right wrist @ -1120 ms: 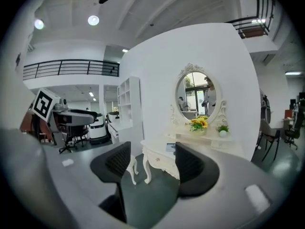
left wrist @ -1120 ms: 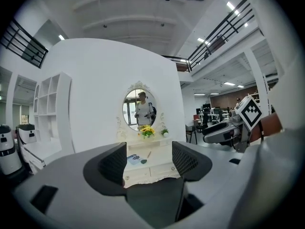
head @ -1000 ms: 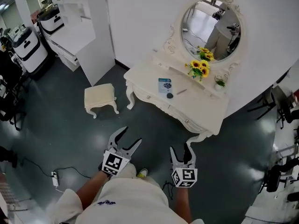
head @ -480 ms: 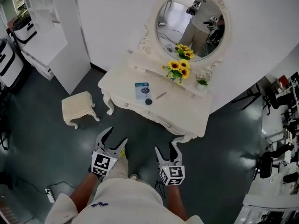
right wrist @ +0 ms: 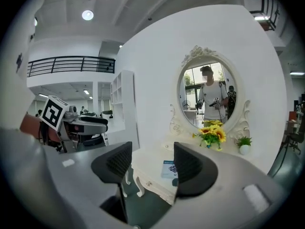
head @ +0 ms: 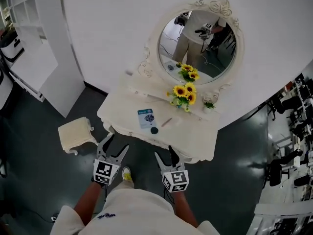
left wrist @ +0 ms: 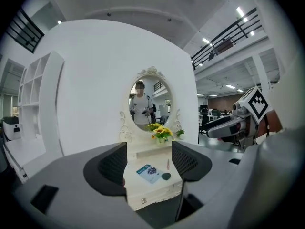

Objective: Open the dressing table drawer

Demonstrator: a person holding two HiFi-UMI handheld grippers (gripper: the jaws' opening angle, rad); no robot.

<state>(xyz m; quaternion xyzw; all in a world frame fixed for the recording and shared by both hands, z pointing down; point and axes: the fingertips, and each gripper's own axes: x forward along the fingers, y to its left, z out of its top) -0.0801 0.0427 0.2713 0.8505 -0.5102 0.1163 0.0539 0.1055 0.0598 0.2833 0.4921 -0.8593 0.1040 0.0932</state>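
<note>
The cream dressing table [head: 195,133] stands against the white wall under an oval mirror [head: 198,40]. Its drawer front, with a small knob, runs along the near edge [left wrist: 151,198] [right wrist: 153,186] and looks closed. My left gripper [head: 116,143] is open and empty, just short of the table's front left edge. The right gripper [head: 165,153] is also open and empty, close to the front edge near the middle. In the left gripper view the drawer front sits between the open jaws [left wrist: 150,163], at a distance. The right gripper [right wrist: 150,163] faces the table's front corner.
On the tabletop lie a blue booklet [head: 145,117], a dark round lid [head: 154,130] and a pen [head: 167,122], with sunflowers [head: 182,92] and a small potted plant [head: 209,105] behind. A cream stool [head: 74,135] stands at the left. Office chairs [head: 288,155] are at the right.
The person has walked up to the dressing table, which now lies right in front of both grippers. The stool has slid to the left of view. Both grippers stay open.
</note>
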